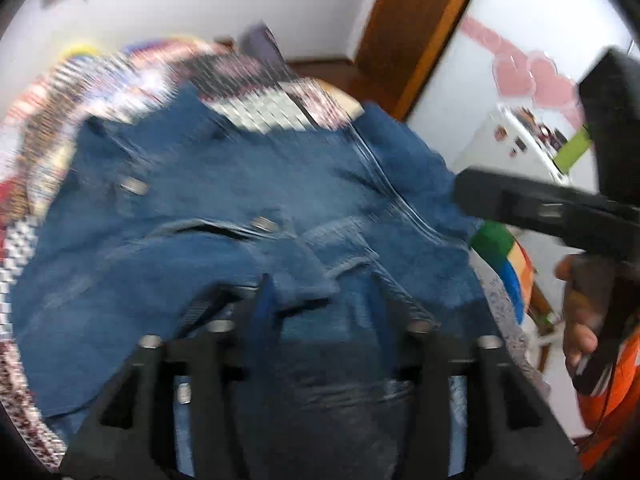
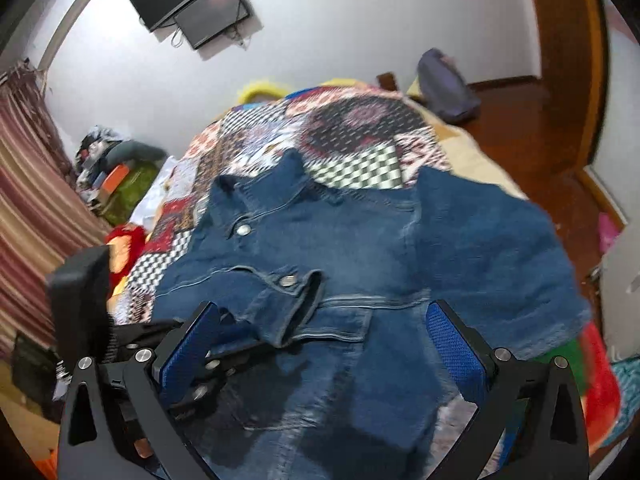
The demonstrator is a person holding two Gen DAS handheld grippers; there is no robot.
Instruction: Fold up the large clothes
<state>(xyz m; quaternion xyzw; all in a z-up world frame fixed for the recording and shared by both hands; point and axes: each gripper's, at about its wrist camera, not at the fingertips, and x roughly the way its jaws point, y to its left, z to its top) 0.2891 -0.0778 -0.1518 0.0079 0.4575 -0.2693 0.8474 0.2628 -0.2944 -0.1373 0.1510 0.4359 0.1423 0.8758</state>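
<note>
A blue denim jacket (image 2: 360, 248) lies spread on a patchwork quilt (image 2: 344, 136) on the bed, collar to the far side, metal buttons showing. It also fills the left wrist view (image 1: 240, 208). My left gripper (image 1: 320, 300) is shut on a fold of the jacket's denim, near a sleeve cuff (image 2: 288, 308); it shows in the right wrist view (image 2: 240, 344) at lower left. My right gripper (image 2: 324, 328) is open, its blue pads (image 2: 456, 344) wide apart just above the jacket's lower front. It also shows in the left wrist view (image 1: 480, 196) at the jacket's right edge.
The bed's right edge drops to a wooden floor (image 2: 532, 148) with a wooden door frame (image 2: 568, 60) beyond. A grey bag (image 2: 444, 84) sits at the bed's far corner. Clutter (image 2: 116, 168) and striped curtains (image 2: 28, 184) are on the left. A white cabinet (image 1: 516, 148) stands right.
</note>
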